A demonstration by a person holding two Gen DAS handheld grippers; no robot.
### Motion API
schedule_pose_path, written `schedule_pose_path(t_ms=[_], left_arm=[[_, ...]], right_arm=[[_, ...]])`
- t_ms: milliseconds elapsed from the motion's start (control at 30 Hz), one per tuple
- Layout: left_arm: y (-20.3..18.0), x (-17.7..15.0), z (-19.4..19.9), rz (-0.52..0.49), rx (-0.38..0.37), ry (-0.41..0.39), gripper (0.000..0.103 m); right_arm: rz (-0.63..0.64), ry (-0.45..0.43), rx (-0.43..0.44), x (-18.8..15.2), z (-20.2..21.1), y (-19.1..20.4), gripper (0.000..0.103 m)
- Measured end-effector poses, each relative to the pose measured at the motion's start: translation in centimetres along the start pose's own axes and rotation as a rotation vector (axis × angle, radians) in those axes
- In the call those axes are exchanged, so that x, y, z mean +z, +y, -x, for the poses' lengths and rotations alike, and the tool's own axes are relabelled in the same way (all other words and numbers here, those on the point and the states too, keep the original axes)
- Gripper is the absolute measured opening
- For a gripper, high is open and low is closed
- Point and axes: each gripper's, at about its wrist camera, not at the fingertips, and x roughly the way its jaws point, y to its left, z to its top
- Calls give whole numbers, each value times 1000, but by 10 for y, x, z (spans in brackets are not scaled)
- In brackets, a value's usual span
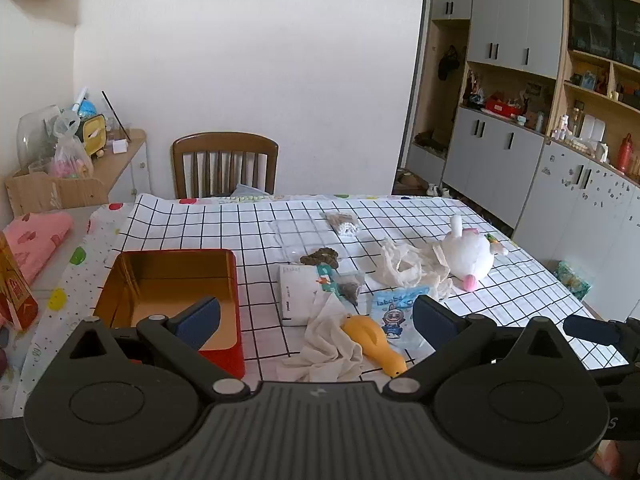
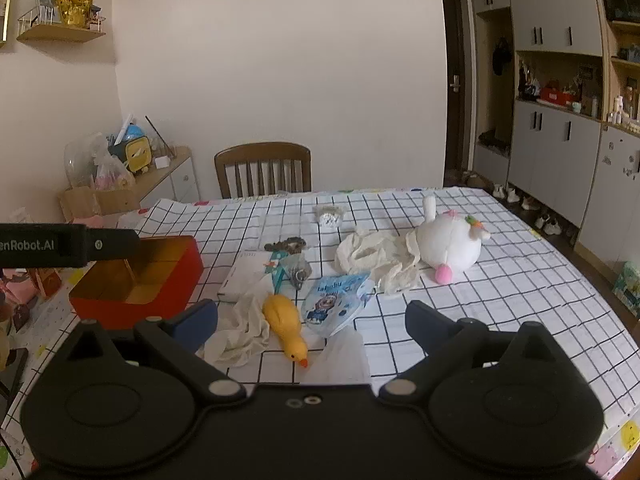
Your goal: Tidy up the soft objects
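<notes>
**Soft goods on checked table, both grippers empty**

Table point(image 1: 248, 232): covered with a white cloth in a black grid, a dotted cloth beneath at the left edge. Wooden slat-back chair point(image 1: 225, 164) at the far side; grey and wood cabinets point(image 1: 500, 148) along the right wall.

Tin box point(image 1: 172, 292): rectangular, red outside, gold inside, open, near left.

Plush toy point(image 2: 448, 244): white, round, pink tail, lying far right, touching a crumpled cream cloth point(image 2: 376, 260) to its left.

Second cream cloth point(image 2: 240, 332): rumpled, near centre, touching the yellow rubber duck point(image 2: 286, 330), smooth, beak pointing near.

Blue printed pouch point(image 2: 336, 302): glossy, just right of the duck.

Left gripper point(image 1: 316, 320) and right gripper point(image 2: 312, 322): fingers spread wide, holding nothing, above the near edge.
</notes>
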Motion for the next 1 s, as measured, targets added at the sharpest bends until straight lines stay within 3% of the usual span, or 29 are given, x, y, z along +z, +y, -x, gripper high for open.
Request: schedule_pose_path(t_ms=[1000], left_arm=[[-7, 4, -3, -25, -48, 3, 103]], right_arm=[[29, -37, 10, 9, -3, -3, 95]])
